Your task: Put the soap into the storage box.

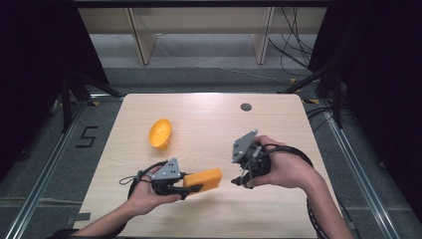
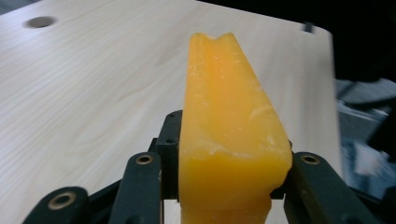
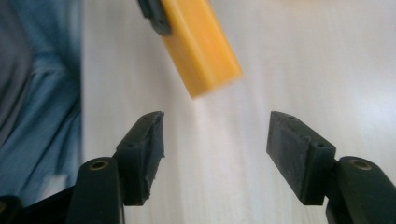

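Left hand-held gripper (image 1: 195,189) is clamped on one end of the orange block (image 1: 203,179), holding it just above the tabletop (image 1: 209,119) near the front edge w/ the free end pointing at the other hand. In the left gripper view the block (image 2: 229,140) sits snug between both jaws, so the pickup part looks done imo. Right hand-held gripper (image 1: 234,181) is spread wide, nothing in it, tips just short of the block's free end; its own view has the block (image 3: 201,46) ahead, not between the jaws yet. Looks like a handover, maybe halfway: right side hasn't closed on it and left hasn't let go. Orange bowl (image 1: 160,133) lies tipped on its side further back, well apart; might be where the block ends up, can't tell tbh.
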`<action>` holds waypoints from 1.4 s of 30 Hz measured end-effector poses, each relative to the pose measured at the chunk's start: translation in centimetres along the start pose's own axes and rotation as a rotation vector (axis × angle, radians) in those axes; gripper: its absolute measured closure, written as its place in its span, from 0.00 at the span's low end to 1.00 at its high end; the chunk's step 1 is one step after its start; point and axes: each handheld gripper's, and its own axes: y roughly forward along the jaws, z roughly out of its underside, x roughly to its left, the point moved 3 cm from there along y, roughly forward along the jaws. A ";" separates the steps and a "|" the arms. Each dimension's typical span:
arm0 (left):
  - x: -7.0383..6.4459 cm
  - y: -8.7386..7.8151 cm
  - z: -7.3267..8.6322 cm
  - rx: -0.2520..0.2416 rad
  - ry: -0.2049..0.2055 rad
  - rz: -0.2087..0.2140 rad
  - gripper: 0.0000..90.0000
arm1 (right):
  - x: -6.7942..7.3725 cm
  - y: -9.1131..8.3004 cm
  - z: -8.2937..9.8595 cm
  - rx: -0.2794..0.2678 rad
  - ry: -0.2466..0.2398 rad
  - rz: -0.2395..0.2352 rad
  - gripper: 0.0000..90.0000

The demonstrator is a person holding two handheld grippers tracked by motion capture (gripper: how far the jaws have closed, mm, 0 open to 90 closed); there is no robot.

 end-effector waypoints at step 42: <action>14.2 -3.7 -0.9 -0.197 -0.436 -0.813 0.67 | 0.5 4.6 8.4 -0.077 0.395 0.176 0.52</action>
